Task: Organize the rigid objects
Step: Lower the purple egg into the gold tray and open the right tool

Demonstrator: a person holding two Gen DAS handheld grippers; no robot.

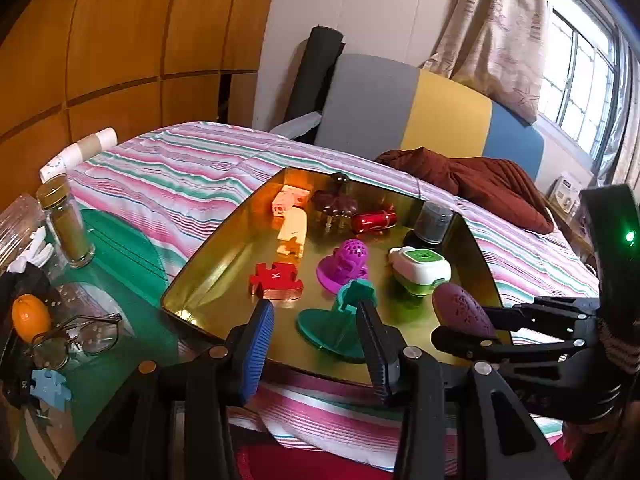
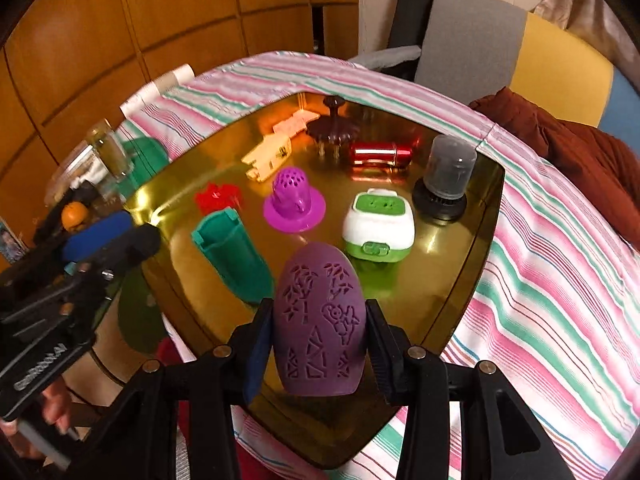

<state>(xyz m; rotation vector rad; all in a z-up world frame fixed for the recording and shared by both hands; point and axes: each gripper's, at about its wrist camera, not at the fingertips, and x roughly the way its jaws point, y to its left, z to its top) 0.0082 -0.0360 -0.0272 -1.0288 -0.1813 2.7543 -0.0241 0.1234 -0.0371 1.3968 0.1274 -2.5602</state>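
While the right gripper (image 2: 320, 344) clamped a purple egg-shaped piece (image 2: 322, 320) w/ carved patterns between its two pads, it hung over the near corner of the gold tray (image 2: 460, 300). Egg was upright-ish, narrow end pointing away from the cam, above the tray surface; couldn't tell if it touched. In the left wrist view the same egg (image 1: 464, 310) showed at the tray's right near edge, pinched by the right gripper (image 1: 468, 322) coming in from the right.

Left gripper (image 1: 316, 336) stood apart, nothing between the pads; blue-ribbed finger (image 1: 256, 344) on the left, black one on the right, hovering at the tray's near rim. Teal piece (image 1: 340, 320) lay just beyond its fingertips, not gripped.

Tray sat on a striped cloth (image 1: 180, 184) (pink/green/white). On the tray: red puzzle piece (image 1: 276, 282) marked K, cream puzzle piece (image 1: 294, 232), magenta perforated dome on a flat base (image 1: 344, 266), white-and-green box (image 1: 420, 272), grey cylinder on a black base (image 1: 432, 226), shiny red tube (image 1: 374, 220), dark brown piece (image 1: 336, 200) at the back.

Off the tray to the left: spice jar (image 1: 66, 220) w/ gold lid, orange fruit (image 1: 30, 318), glasses (image 1: 76, 340), blue puzzle piece (image 1: 50, 390).
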